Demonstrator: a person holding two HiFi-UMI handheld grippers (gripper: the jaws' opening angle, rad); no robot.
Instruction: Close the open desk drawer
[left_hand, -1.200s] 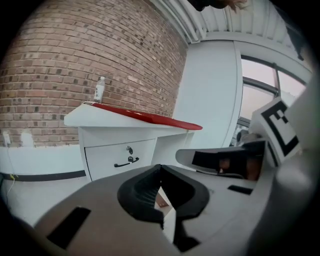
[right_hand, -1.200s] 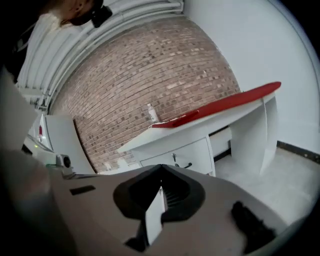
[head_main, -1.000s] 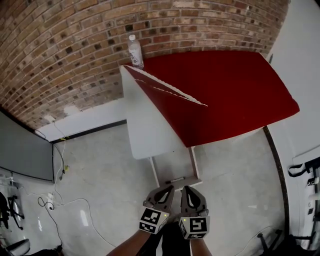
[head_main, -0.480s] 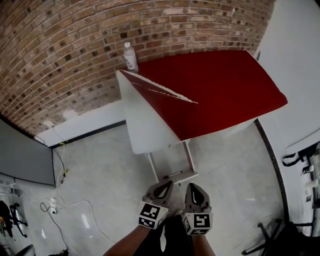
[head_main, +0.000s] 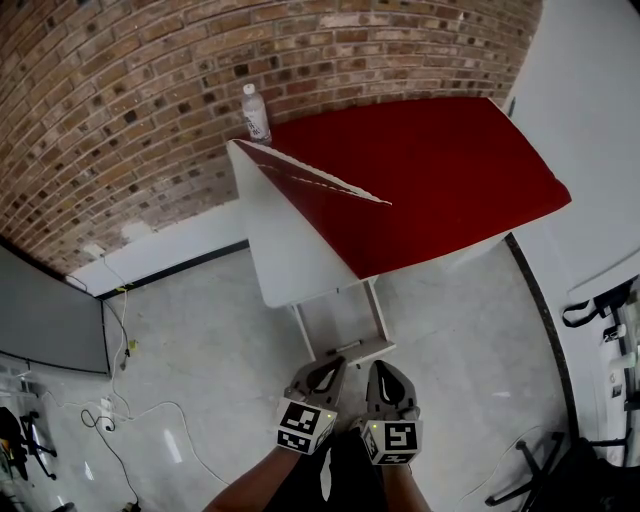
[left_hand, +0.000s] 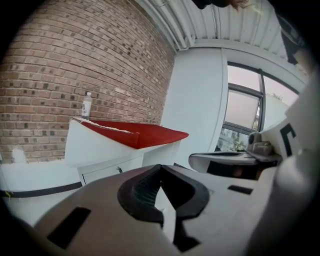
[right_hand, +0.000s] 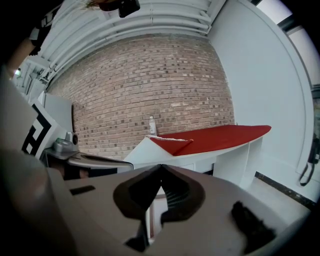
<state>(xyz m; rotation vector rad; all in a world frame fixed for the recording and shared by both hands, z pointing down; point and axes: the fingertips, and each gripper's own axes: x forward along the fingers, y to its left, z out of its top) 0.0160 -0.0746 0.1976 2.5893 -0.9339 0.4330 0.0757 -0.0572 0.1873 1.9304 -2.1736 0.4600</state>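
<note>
A white desk with a red top (head_main: 430, 180) stands against the brick wall. Its open drawer (head_main: 340, 320) juts out toward me, with a dark pen (head_main: 348, 347) lying near its front edge. My left gripper (head_main: 336, 364) and right gripper (head_main: 377, 366) hover side by side just in front of the drawer's front edge, apart from it. Both are shut with nothing held. In the left gripper view the left gripper (left_hand: 160, 167) has its tips meeting, and a white drawer front (left_hand: 112, 171) shows beyond. In the right gripper view the right gripper (right_hand: 161, 167) is likewise shut.
A clear water bottle (head_main: 256, 112) stands on the desk's far left corner by the brick wall (head_main: 150, 80). A grey panel (head_main: 50, 310) and loose cables (head_main: 120, 400) lie at the left. Black gear (head_main: 600, 310) sits by the white wall at the right.
The desk and drawer have slid a little up and left in the head view. Both grippers stay shut, side by side before the drawer.
</note>
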